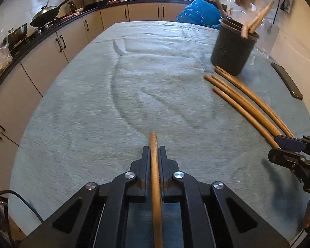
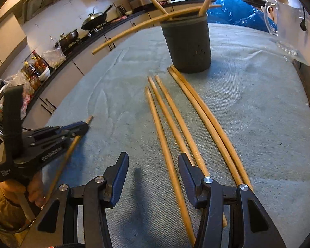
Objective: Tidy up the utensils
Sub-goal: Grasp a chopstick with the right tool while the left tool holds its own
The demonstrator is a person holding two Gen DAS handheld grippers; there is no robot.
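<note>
Left gripper [image 1: 154,155] fingers clamped on one chopstick [image 1: 155,177], its lower end cut off by the frame; right gripper [image 2: 153,171] fingers apart, straddling loose chopsticks [image 2: 196,119] lying on the cloth-covered surface [image 1: 93,103] near the dark holder [image 2: 187,43], more sticks standing inside. White lettering on the left gripper's body too blurred to read

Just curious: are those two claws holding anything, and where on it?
The left gripper clamps one chopstick near its tip. The right gripper holds nothing, jaws open.
</note>
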